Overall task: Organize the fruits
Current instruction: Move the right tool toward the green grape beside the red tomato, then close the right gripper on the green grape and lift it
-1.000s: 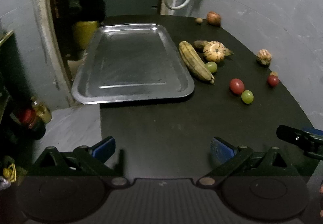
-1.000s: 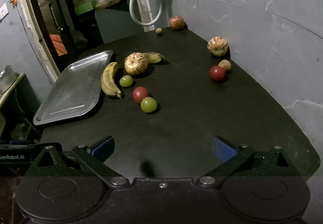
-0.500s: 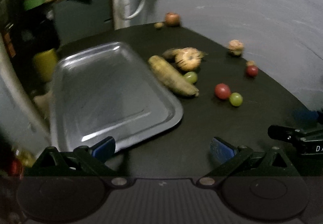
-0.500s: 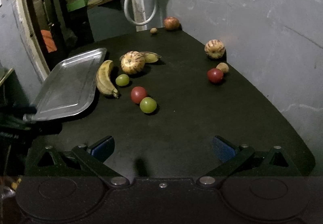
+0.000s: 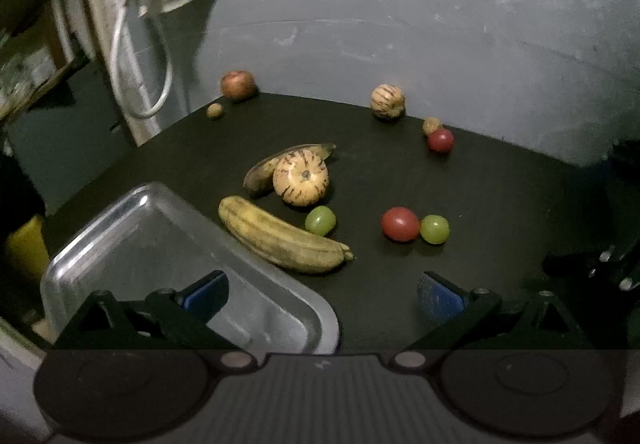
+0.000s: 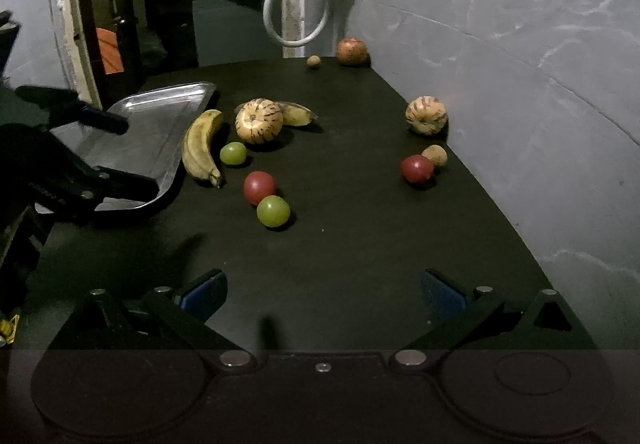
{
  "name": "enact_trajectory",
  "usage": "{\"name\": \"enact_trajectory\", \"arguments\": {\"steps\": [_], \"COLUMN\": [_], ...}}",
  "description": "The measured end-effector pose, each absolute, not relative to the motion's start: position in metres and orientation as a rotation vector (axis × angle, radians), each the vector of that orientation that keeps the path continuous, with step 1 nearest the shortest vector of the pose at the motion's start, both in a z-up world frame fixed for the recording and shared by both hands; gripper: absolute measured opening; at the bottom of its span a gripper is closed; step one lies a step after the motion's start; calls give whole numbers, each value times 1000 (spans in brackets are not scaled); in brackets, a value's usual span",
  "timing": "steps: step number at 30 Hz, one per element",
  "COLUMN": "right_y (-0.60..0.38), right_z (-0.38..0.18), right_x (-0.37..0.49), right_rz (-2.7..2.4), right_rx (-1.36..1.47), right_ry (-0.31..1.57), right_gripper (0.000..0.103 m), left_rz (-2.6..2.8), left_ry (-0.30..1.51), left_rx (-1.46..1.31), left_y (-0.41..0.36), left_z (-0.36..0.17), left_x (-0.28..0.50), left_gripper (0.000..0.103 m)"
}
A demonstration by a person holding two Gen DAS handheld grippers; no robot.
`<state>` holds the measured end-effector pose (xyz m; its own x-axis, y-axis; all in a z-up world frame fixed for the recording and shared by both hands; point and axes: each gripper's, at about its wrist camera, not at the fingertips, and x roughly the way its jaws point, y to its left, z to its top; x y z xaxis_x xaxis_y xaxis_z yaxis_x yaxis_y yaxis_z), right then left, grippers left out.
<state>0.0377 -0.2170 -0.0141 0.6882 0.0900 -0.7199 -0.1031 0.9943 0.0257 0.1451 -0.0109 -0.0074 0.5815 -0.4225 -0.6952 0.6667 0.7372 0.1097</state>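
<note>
A bare metal tray (image 5: pixel 140 244) (image 6: pixel 160 132) lies at the left of the black table. Beside it rests a yellow banana (image 5: pixel 280 236) (image 6: pixel 198 144), then a striped melon (image 5: pixel 301 177) (image 6: pixel 258 120) against a darker banana (image 5: pixel 264 168) (image 6: pixel 298 113). A green fruit (image 5: pixel 320 220) (image 6: pixel 233 153) sits by the banana. A red fruit (image 5: pixel 400 224) (image 6: pixel 259 187) touches another green one (image 5: pixel 434 229) (image 6: pixel 273 210). My left gripper (image 5: pixel 322 290) hovers open over the tray's near corner. My right gripper (image 6: pixel 324 294) stands open over bare table, holding nothing.
Near the wall sit a second striped melon (image 5: pixel 387 101) (image 6: pixel 426 114), a red fruit (image 5: pixel 440 140) (image 6: pixel 417 168) with a small brown one (image 6: pixel 435 155), and at the far corner a reddish apple (image 5: pixel 238 84) (image 6: pixel 351 51) beside a small nut (image 6: pixel 314 61). A white hose loop (image 6: pixel 296 16) hangs behind.
The left gripper has swung right and forward, so the tray slid to the lower left of its view and the fruits came to the centre. The right gripper edged slightly closer.
</note>
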Motion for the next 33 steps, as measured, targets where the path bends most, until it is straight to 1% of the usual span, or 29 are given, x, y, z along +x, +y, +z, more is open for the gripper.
{"name": "enact_trajectory", "arguments": {"steps": [4, 6, 10, 12, 15, 19, 21, 24, 28, 30, 33], "right_y": [-220, -221, -217, -214, -209, -206, -205, -205, -205, -205, -205], "right_z": [-16, -18, -23, -25, -27, -30, -32, -36, -41, -42, -43], "right_x": [48, 55, 71, 76, 85, 94, 98, 105, 112, 114, 117], "right_rz": [156, 184, 252, 288, 318, 365, 383, 400, 401, 399, 404], "right_rx": [-25, -20, -32, -44, -61, -54, -53, -35, -19, -15, -15], "right_ry": [798, 797, 804, 809, 814, 816, 820, 837, 849, 849, 848], "right_gripper": [98, 92, 85, 82, 77, 74, 69, 61, 55, 50, 47], "left_rz": [-669, -666, -666, -679, -686, -695, -696, -714, -729, -715, -705], "left_ry": [709, 719, 742, 764, 802, 840, 869, 902, 935, 952, 961], "left_rx": [430, 428, 423, 421, 432, 461, 493, 551, 593, 613, 645], "left_y": [-19, -24, -38, -46, -56, -67, -74, -82, -90, -93, -97], "left_z": [-6, -5, -4, -6, -11, -16, -19, -23, -26, -29, -31], "left_x": [161, 170, 190, 201, 216, 232, 238, 243, 248, 250, 250], "left_gripper": [101, 100, 96, 89, 84, 79, 72, 70, 68, 63, 59]}}
